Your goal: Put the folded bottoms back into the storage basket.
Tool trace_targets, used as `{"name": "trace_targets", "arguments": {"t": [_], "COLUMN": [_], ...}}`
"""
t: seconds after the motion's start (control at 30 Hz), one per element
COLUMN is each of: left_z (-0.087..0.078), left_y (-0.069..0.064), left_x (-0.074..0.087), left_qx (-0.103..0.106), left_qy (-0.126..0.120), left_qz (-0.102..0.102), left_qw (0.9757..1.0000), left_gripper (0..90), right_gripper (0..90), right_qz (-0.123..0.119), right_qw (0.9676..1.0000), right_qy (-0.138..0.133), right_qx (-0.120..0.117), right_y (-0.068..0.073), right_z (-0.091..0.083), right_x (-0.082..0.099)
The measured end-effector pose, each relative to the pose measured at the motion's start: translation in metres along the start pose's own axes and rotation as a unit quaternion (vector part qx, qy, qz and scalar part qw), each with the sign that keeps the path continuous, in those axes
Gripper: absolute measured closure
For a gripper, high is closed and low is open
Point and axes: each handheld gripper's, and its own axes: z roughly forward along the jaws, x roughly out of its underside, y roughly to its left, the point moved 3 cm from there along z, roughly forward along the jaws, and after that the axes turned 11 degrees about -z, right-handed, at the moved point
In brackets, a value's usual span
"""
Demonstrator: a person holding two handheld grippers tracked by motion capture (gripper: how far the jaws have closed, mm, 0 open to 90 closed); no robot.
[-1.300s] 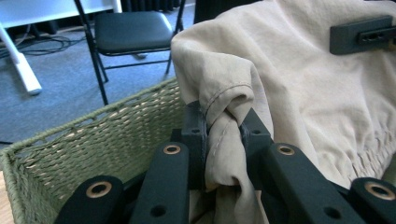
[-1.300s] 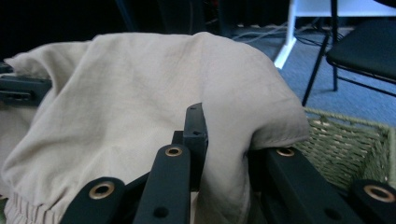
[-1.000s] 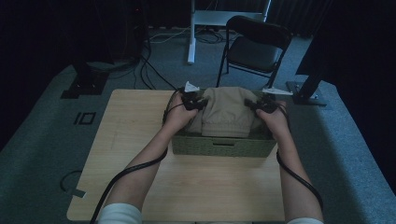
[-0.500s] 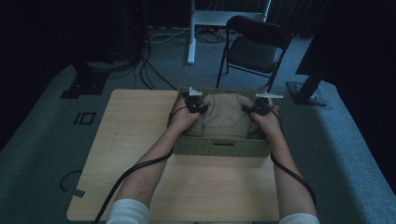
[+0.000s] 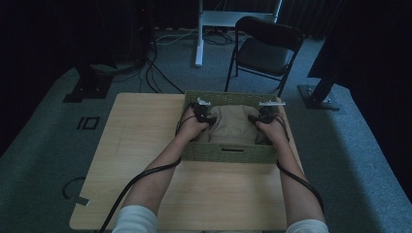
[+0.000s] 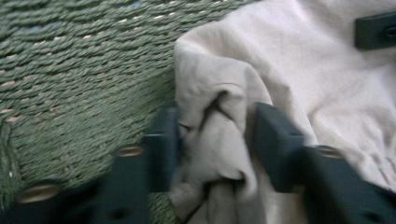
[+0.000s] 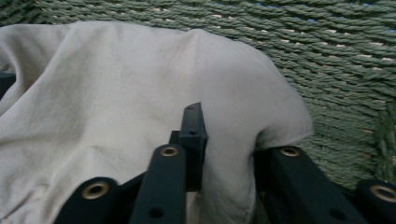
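A green woven basket [image 5: 228,153] stands on the wooden table [image 5: 145,126] and holds a beige cloth [image 5: 232,127]. Both hands reach into it. My left gripper [image 5: 206,119] is at the cloth's left edge. In the left gripper view its jaws [image 6: 217,135] have just been opening and stand apart, with a loose fold of the cloth [image 6: 317,74] between them. My right gripper [image 5: 257,119] is at the cloth's right edge. Its jaws [image 7: 229,144] have just been opening a little, and a fold of the cloth [image 7: 116,93] still fills the gap, pinched against the basket wall [image 7: 336,60].
A black folding chair [image 5: 265,51] and a white desk leg [image 5: 198,34] stand on the carpet beyond the table. Stand bases sit at the far left [image 5: 87,87] and far right [image 5: 318,97]. Black cables trail from both grippers over the table's near edge.
Both hands have sunk, carrying the cloth from above the basket's rim down into it. The left jaws have spread apart around their fold.
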Motion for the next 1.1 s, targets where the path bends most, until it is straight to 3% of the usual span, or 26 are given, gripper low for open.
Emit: {"name": "trace_targets", "arguments": {"t": [0.13, 0.2, 0.23, 0.33, 0.4, 0.43, 0.53, 0.7, 0.87, 1.0, 1.1], "left_z": [0.004, 0.005, 0.005, 0.006, 0.006, 0.004, 0.001, -0.013, -0.024, -0.038, -0.045], "left_y": [0.002, 0.004, 0.004, 0.005, 0.005, 0.005, 0.004, 0.004, 0.001, -0.005, -0.007], "left_x": [0.005, 0.005, 0.005, 0.004, 0.003, 0.001, -0.001, -0.008, -0.012, -0.014, -0.015], "left_qx": [-0.005, -0.008, -0.008, -0.014, -0.017, -0.025, -0.027, -0.027, -0.020, 0.000, -0.002], "left_qy": [0.014, 0.011, 0.011, 0.006, 0.002, -0.003, -0.002, -0.014, -0.016, -0.014, -0.009], "left_qz": [0.012, -0.001, -0.001, -0.009, -0.009, -0.006, -0.007, -0.013, -0.013, -0.006, 0.004], "left_qw": [0.9998, 0.9999, 0.9999, 0.9998, 0.9998, 0.9997, 0.9996, 0.9995, 0.9996, 0.9999, 0.9999], "left_gripper": [43.0, 43.3, 43.1, 37.1, 32.0, 28.9, 25.6, 18.0, 18.0, 17.9, 17.9], "right_gripper": [57.0, 47.6, 47.6, 30.0, 26.6, 19.8, 17.4, 14.2, 13.9, 13.8, 13.7], "right_qz": [0.006, 0.009, 0.009, -0.018, -0.014, -0.016, -0.024, -0.008, -0.015, -0.010, -0.007], "right_qw": [1.0000, 0.9999, 0.9999, 0.9995, 0.9996, 0.9998, 0.9997, 0.9999, 0.9998, 0.9997, 0.9995], "right_qy": [0.007, 0.014, 0.014, 0.023, 0.022, 0.010, 0.006, -0.012, -0.014, -0.020, -0.029], "right_qx": [0.000, -0.003, -0.003, -0.011, -0.010, 0.000, 0.008, 0.001, 0.004, 0.003, 0.011], "right_y": [-0.001, -0.002, -0.002, -0.003, -0.003, -0.004, -0.004, -0.003, -0.001, 0.002, 0.004], "right_z": [0.002, 0.003, 0.003, 0.005, 0.004, 0.003, 0.000, -0.008, -0.018, -0.027, -0.035], "right_x": [0.002, 0.003, 0.003, 0.005, 0.005, 0.004, 0.002, -0.005, -0.010, -0.014, -0.019]}}
